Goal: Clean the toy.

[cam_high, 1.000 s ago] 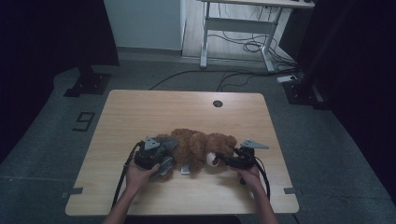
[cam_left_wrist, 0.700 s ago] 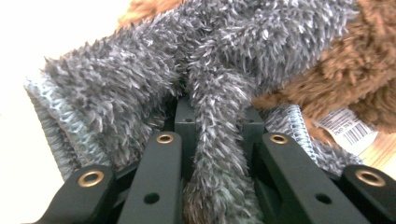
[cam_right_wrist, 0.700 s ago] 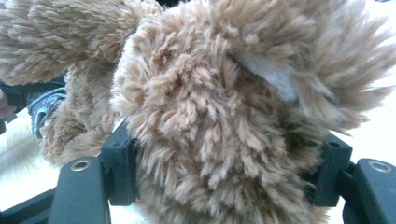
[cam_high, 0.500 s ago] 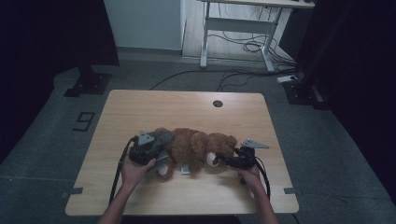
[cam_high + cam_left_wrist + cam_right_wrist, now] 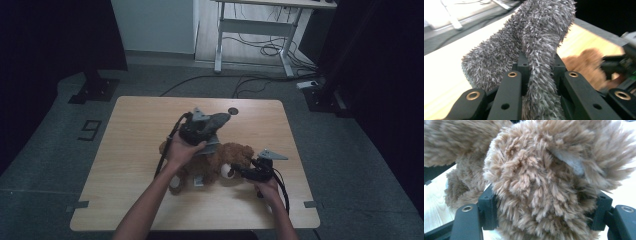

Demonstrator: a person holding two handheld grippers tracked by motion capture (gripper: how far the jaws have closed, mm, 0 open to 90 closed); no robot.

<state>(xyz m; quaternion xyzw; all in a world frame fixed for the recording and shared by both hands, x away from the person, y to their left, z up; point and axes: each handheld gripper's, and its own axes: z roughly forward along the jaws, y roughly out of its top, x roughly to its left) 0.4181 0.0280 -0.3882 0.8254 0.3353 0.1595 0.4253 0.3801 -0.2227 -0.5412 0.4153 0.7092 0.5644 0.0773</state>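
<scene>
Holding the brown teddy bear (image 5: 220, 162) by its head on the wooden table (image 5: 135, 150), we are keeping the right gripper (image 5: 246, 174) clamped there. Our left gripper (image 5: 212, 122) is pinching a grey fuzzy garment (image 5: 529, 47), possibly the bear's, above it.

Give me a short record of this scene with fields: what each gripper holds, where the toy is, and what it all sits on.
left gripper: shut on a grey fuzzy cloth, lifted above the toy
right gripper: shut on the brown teddy bear, at what looks like its head
teddy bear: lying on the table, near the person's edge
grey fuzzy cloth: whether it is still on the bear cannot be told
table: light wood
</scene>
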